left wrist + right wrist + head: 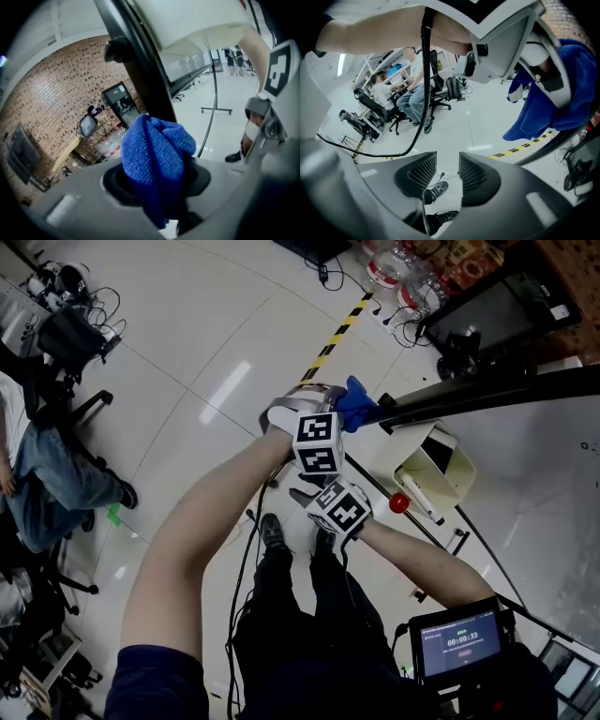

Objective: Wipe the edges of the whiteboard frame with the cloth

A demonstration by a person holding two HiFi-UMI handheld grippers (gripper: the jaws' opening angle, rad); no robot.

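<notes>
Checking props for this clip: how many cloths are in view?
1. A blue cloth is clamped in the left gripper, beside the dark whiteboard frame. No other cloth shows, though one could be hidden.

The head camera looks steeply down to the floor (187, 352). Cameras on the left tool (157, 176) and right tool (443, 173) ride close behind their jaws; all 3 views share the blue cloth (354, 401).

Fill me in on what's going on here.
A person holds a gripper in each hand at a whiteboard. The left gripper is clamped on a blue cloth, held at the end of the board's dark frame. Whether the cloth touches the frame isn't clear. The right gripper is empty, jaws apart, close beside the left one.
</notes>
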